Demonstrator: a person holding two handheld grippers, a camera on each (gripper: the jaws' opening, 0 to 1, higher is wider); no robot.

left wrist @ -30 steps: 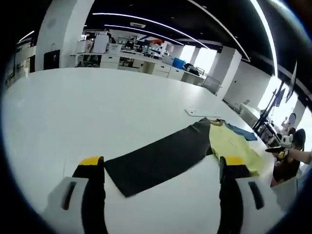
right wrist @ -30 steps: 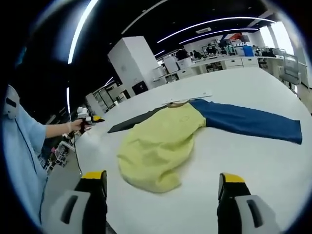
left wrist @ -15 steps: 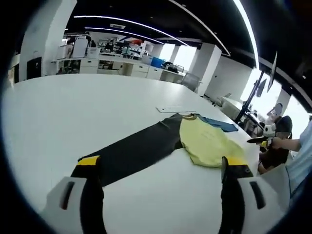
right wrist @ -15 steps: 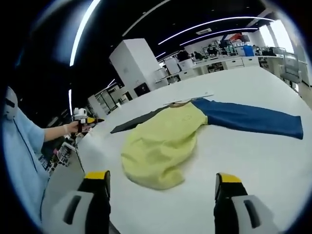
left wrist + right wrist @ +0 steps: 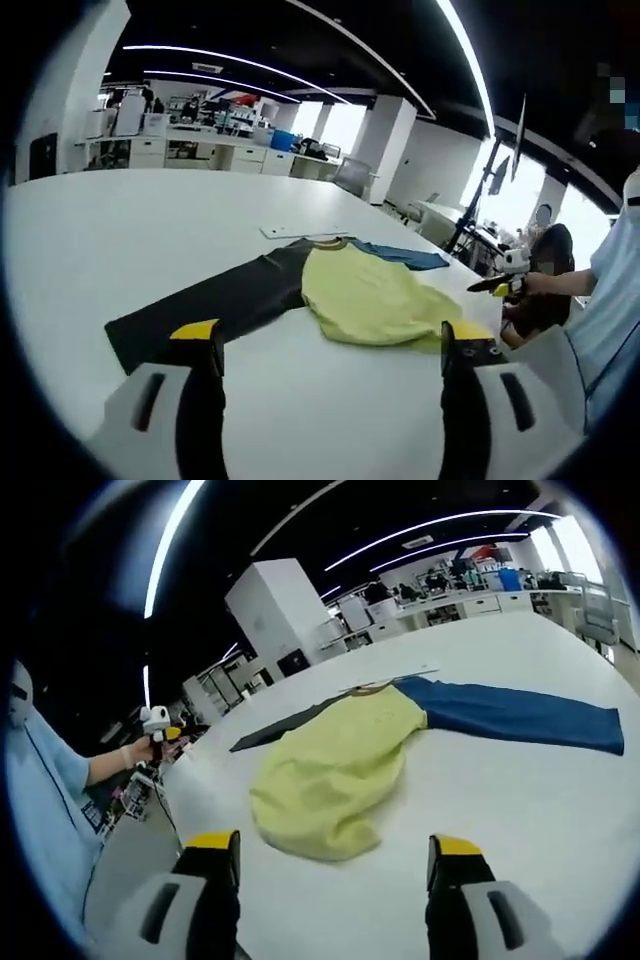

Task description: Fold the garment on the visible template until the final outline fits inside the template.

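A long-sleeved shirt lies flat on the white table [image 5: 120, 220], unfolded, its sleeves spread to either side. Its yellow body [image 5: 370, 300] is rumpled at the hem, with a dark sleeve [image 5: 210, 300] and a blue sleeve [image 5: 400, 255]. My left gripper [image 5: 330, 345] hovers open near the end of the dark sleeve, holding nothing. In the right gripper view the yellow body [image 5: 330, 770] sits in front of my open right gripper [image 5: 333, 845], the blue sleeve [image 5: 510, 715] runs right and the dark sleeve [image 5: 275, 735] left. A flat white strip [image 5: 290, 232] lies by the collar.
A person's hand holds the right gripper [image 5: 497, 286] at the table's edge, and the left gripper [image 5: 160, 735] appears in a hand at the far left. A light blue sleeve [image 5: 45, 780] is close by. Desks and shelving [image 5: 180, 135] stand far behind the table.
The left gripper's camera has swung, so the shirt now sits further left and nearer in its view. The right gripper's jaws have narrowed slightly. The shirt itself has not moved.
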